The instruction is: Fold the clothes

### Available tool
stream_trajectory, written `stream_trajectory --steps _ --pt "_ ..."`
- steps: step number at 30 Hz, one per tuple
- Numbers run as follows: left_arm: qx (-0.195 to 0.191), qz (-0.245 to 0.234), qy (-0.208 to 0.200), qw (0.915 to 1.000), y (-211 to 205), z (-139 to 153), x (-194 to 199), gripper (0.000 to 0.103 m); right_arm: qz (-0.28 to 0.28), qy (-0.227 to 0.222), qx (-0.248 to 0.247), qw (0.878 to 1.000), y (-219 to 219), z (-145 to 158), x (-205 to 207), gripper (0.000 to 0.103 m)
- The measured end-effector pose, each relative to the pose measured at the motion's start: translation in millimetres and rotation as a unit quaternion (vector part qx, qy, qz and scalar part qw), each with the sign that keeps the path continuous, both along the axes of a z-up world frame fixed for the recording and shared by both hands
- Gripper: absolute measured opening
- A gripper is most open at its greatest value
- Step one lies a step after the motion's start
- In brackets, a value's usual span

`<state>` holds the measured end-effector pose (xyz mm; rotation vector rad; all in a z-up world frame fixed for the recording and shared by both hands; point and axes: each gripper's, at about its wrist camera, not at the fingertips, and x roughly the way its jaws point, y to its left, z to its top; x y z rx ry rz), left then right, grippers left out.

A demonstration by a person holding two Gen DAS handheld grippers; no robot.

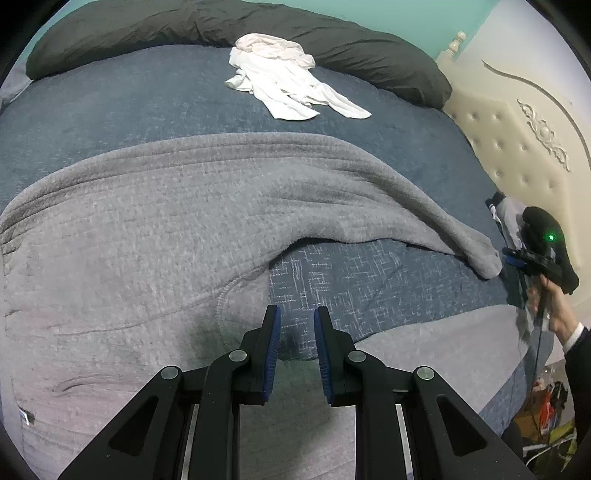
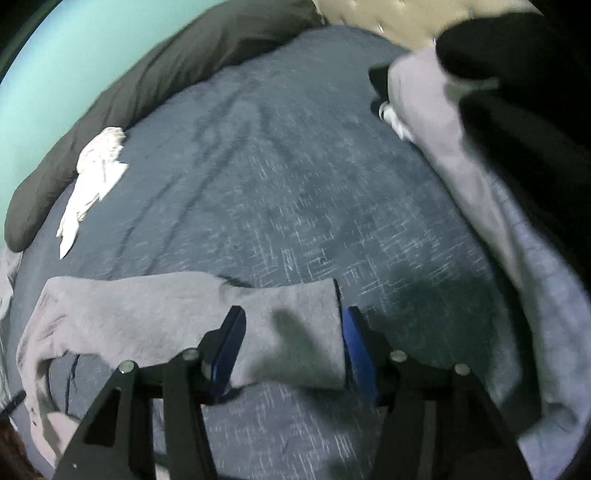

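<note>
A grey knit sweater [image 1: 155, 229] lies spread on the blue bedspread [image 1: 110, 103]. One sleeve [image 1: 436, 225] stretches right to its cuff [image 1: 487, 258]. My left gripper [image 1: 297, 314] is open and empty, over the gap between the sweater body and that sleeve. My right gripper [image 2: 293, 325] is open, its blue pads on either side of the sleeve cuff [image 2: 295, 332], which lies flat on the bed. The right gripper also shows in the left wrist view [image 1: 517, 258], at the cuff end, held by a hand.
A crumpled white garment [image 1: 280, 81] lies far back on the bed, also in the right wrist view [image 2: 92, 173]. A dark long pillow [image 1: 221, 26] lines the far edge. A cream tufted headboard [image 1: 517, 147] stands right. Light grey and black clothes [image 2: 480, 184] are heaped by the headboard.
</note>
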<state>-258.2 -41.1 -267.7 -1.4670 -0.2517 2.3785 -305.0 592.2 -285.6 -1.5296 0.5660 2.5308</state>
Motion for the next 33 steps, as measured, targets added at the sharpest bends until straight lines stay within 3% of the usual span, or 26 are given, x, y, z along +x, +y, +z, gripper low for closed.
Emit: stream_trajectory --steps 1,6,10,12,14,21,25,27,33 --pt "-0.001 0.000 -0.001 1.0000 0.1 -1.3 -0.4 0.021 -0.002 -0.010 -0.011 1.000 2.5 -8.4 -4.1 0.056" --pt "-0.004 0.004 -0.007 1.0000 -3.6 -7.7 -4.0 0.021 0.007 -0.016 0.033 0.999 -5.2 -14.6 -7.7 0.055" --pt "-0.002 0.011 -0.013 0.9998 -7.8 -13.4 -5.0 0.020 0.015 -0.020 0.068 0.997 -11.3 -19.6 -10.5 0.016" --pt "0.000 0.013 -0.015 0.9998 -8.2 -15.2 -4.8 0.021 0.019 -0.022 0.085 0.996 -14.3 -21.8 -11.9 0.009" --pt "0.000 0.012 -0.016 0.9998 -7.4 -15.8 -4.2 0.021 0.027 -0.014 0.102 0.994 -17.9 -16.6 -11.5 0.007" --pt "-0.005 0.012 -0.014 0.9998 -7.6 -13.6 -5.1 0.021 0.001 0.082 0.157 0.984 -8.4 41.7 -10.6 0.007" --pt "-0.006 0.013 -0.013 0.9998 -8.5 -13.6 -6.6 0.021 -0.008 0.104 0.171 0.980 0.9 64.5 -31.9 0.007" --pt "-0.009 0.013 -0.015 0.9998 -8.7 -14.6 -8.0 0.021 -0.006 0.106 0.177 0.978 3.7 67.6 -50.7 0.007" --pt "-0.018 0.010 -0.020 0.9996 -10.8 -21.0 -14.5 0.021 0.007 0.078 0.193 0.978 8.2 40.3 -81.0 0.007"
